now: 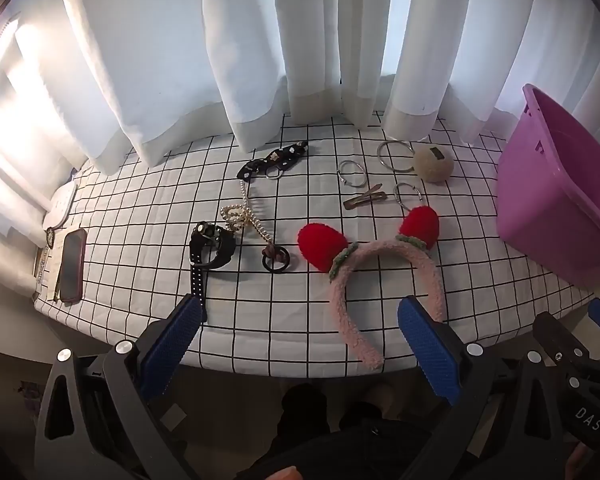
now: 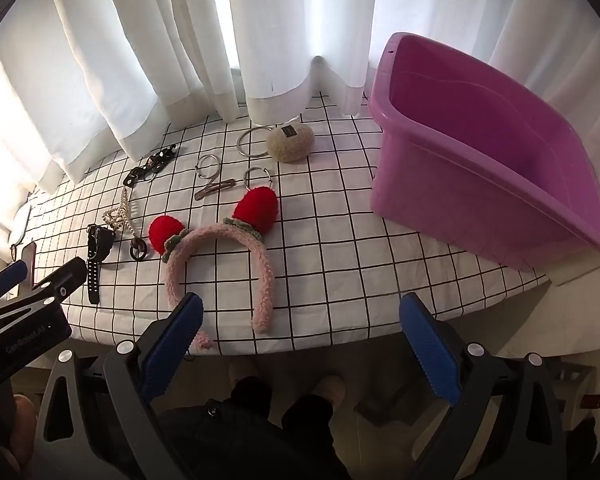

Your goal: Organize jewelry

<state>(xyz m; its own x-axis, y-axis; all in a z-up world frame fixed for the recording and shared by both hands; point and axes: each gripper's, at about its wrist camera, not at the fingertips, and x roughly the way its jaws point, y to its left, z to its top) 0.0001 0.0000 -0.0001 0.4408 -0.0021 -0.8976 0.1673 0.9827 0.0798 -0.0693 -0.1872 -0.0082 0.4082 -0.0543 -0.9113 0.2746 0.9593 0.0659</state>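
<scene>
White curtains point(image 1: 220, 52) hang behind the table, whose cloth point(image 1: 148, 216) is white with a black grid. Taking the pink fuzzy headband point(image 1: 384, 276) with its two red ears as my landmark: it lies near the front edge, its open ends toward me.

Biggest of all is the purple plastic bin point(image 2: 480, 168), standing to the right of the headband and well apart from it. Left of the headband lies the black watch point(image 1: 214, 246), strap running toward the table edge. Farther left, at the cloth's edge, sits a phone point(image 1: 71, 266). Behind the headband and a little right is a beige pom-pom point(image 1: 434, 164), with a large metal ring point(image 1: 396, 155) just beside it. Between watch and headband lie a pearl necklace point(image 1: 242, 216) and a dark hair tie point(image 1: 275, 259); beyond the necklace, a black patterned strap point(image 1: 274, 160). Just behind the headband's ears lie a hair clip point(image 1: 364, 199) and two small rings point(image 1: 351, 174).

My left gripper point(image 1: 300, 354) hovers above the front edge, jaws spread wide, nothing between them. My right gripper point(image 2: 302, 354) is likewise wide and empty.
</scene>
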